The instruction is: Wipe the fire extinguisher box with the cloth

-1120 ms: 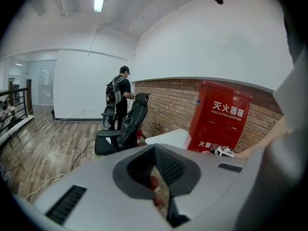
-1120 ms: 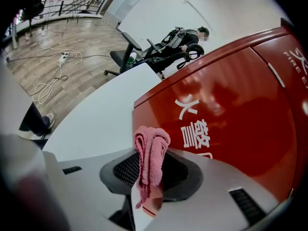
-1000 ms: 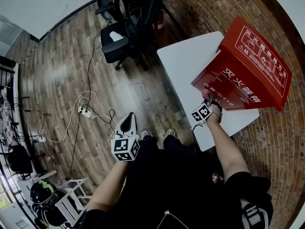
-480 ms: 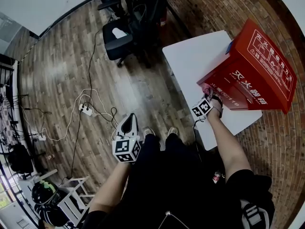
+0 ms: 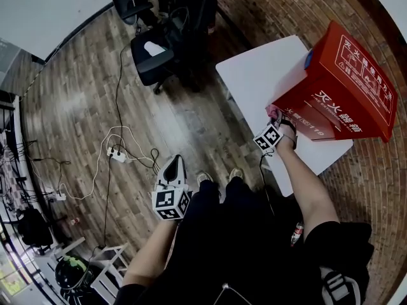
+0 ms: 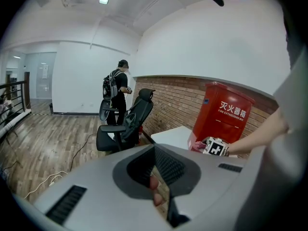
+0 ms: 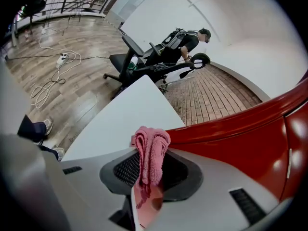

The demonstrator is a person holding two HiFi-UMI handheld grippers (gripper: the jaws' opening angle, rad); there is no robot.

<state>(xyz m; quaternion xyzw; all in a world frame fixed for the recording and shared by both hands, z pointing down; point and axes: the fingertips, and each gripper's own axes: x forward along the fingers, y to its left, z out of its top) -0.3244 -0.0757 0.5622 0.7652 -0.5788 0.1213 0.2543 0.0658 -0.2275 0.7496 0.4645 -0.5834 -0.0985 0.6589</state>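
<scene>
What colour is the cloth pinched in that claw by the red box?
Pink; the cloth shows best in the right gripper view.

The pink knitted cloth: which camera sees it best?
The right gripper view: the pink knitted cloth fills the middle, pinched between the jaws beside the red fire extinguisher box. The head view shows only a pink speck; the left gripper view, a distant smudge.

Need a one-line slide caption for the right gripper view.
Right gripper holds a bunched pink cloth beside the edge of the red fire extinguisher box on a white table.
</scene>
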